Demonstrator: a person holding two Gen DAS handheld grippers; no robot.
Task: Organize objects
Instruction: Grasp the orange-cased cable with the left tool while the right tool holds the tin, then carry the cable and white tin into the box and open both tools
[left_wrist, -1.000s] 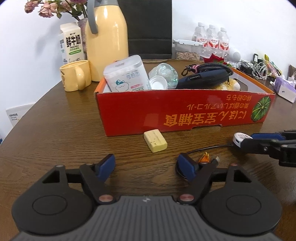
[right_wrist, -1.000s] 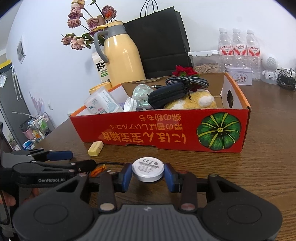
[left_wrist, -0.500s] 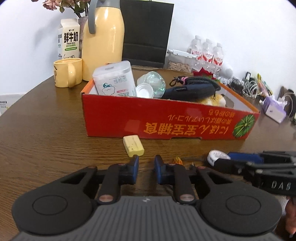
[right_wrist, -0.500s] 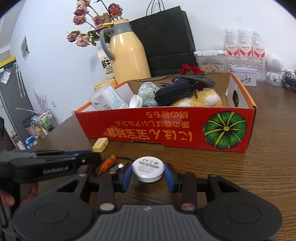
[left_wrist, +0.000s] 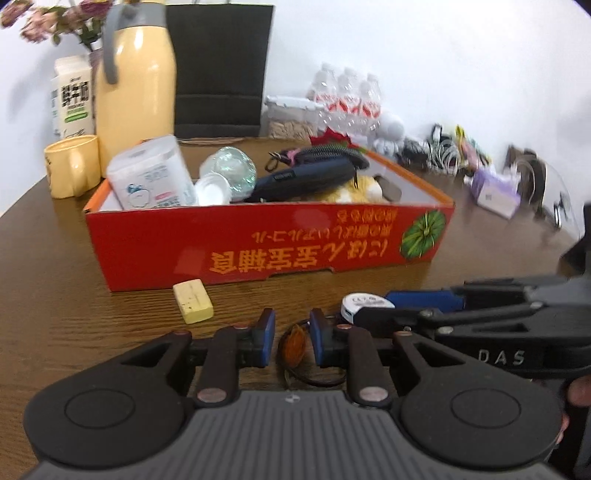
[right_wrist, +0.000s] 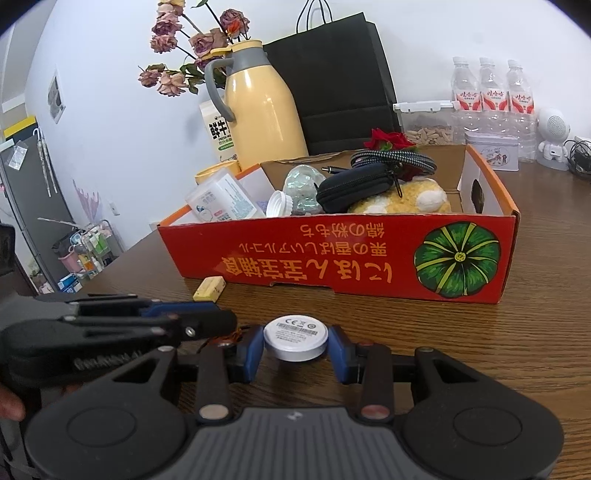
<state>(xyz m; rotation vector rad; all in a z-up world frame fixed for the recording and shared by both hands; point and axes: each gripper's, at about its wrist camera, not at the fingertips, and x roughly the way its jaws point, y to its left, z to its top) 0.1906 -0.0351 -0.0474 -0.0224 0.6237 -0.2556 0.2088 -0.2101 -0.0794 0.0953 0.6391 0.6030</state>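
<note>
Cardboard box (right_wrist: 332, 258) lay lengthwise across the table, its print upside down. Right gripper (right_wrist: 295, 349) clamped a white puck charger (right_wrist: 295, 336), flat face up (cable trailing left). Left gripper (left_wrist: 292, 341), narrowed, bracketed an orange tag (left_wrist: 293, 341); contact unclear.

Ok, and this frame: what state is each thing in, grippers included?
Left gripper: jaws narrow around the cable, grip unclear.
Right gripper: shut on the puck.
Puck: held flat.
Cable: coiled, tied in orange.
Block: loose on the table, before the box.
Box: open, partly filled.
Pouch: zipped, in the box.
Thermos: upright, lid on.
Mug: upright.
</note>
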